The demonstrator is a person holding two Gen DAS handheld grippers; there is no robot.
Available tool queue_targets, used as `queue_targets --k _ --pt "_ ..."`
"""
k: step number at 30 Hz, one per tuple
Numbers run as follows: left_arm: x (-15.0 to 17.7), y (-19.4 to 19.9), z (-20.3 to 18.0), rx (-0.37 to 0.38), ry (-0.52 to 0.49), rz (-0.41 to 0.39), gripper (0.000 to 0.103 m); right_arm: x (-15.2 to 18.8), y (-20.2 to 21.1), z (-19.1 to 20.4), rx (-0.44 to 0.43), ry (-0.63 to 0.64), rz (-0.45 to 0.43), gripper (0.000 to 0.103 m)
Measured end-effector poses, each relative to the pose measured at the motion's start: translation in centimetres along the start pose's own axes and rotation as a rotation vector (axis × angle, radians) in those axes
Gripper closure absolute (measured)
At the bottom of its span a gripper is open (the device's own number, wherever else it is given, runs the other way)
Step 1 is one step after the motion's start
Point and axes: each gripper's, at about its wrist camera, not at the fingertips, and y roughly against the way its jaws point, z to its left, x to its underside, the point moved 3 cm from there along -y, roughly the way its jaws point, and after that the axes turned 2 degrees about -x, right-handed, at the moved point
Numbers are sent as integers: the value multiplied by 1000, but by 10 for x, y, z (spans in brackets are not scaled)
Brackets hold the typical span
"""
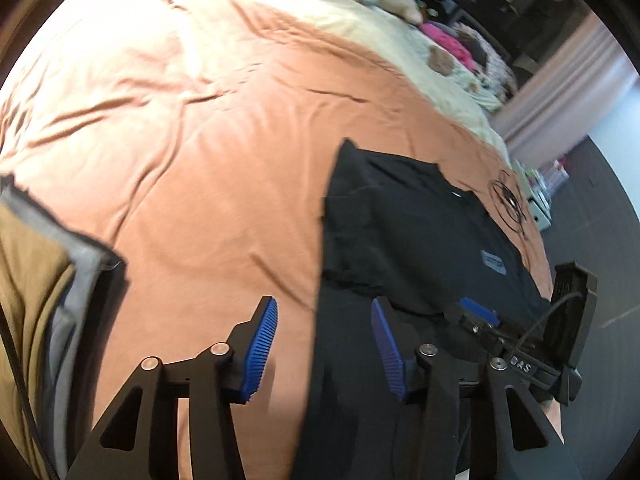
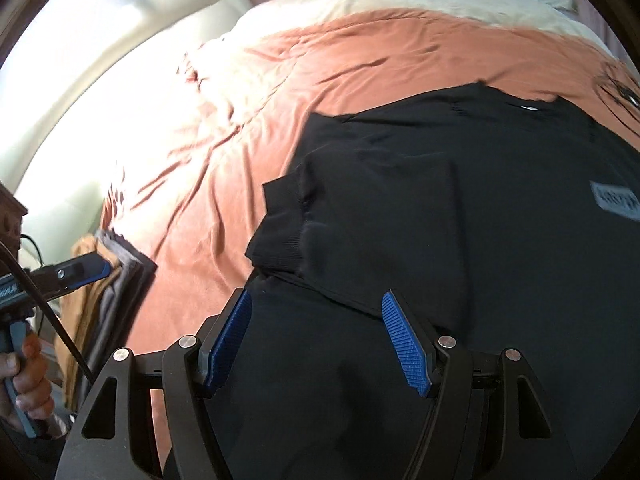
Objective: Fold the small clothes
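A black T-shirt (image 1: 420,232) lies spread on the orange bedspread (image 1: 180,140), one sleeve folded in over the chest; in the right wrist view it fills the frame from 12 round to 6 o'clock. The left gripper (image 1: 324,344) hovers over the shirt's edge, jaws spread wide, gripping nothing. The right gripper (image 2: 316,340) hangs above the lower body of the shirt, jaws likewise parted and empty. At 8 o'clock in the left view sits a stack of folded clothes (image 1: 44,300), tan and grey.

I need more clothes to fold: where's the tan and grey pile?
The tan and grey folded clothes pile lies at the left bed edge, across the orange bedspread from the black T-shirt.
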Motion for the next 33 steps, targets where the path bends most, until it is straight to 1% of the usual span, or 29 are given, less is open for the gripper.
queue_targets --k 3,5,9,13,16,17,18,19,20,22,26,33 --pt "10 -2 23 -13 50 6 59 -10 -33 14 25 52 43 37" --pt "16 -2 39 -25 78 4 59 -18 -55 21 68 89 67 37" --pt "23 -1 58 -32 119 -6 60 -26 -93 33 117 149 113 37" --pt "28 -8 75 -48 142 5 60 -26 -124 38 156 183 149 37" --pt "30 -13 82 -59 149 13 60 -24 -135 39 175 200 143 38" --pt "31 -14 84 -61 153 14 60 -24 -136 41 177 210 134 51" --pt "31 -16 87 -60 158 15 59 -25 -134 41 177 216 133 59" --pt "31 -17 87 -59 162 15 60 -27 -133 40 175 214 136 71" --pt "30 -20 87 -56 165 17 60 -27 -129 38 169 206 137 79" --pt "28 -23 85 -45 161 17 60 -31 -121 32 134 178 141 86" --pt "23 -34 69 -19 135 28 60 -35 -96 20 67 119 118 89" --pt "11 -66 25 22 70 66 59 -40 -51 -7 25 42 66 90"
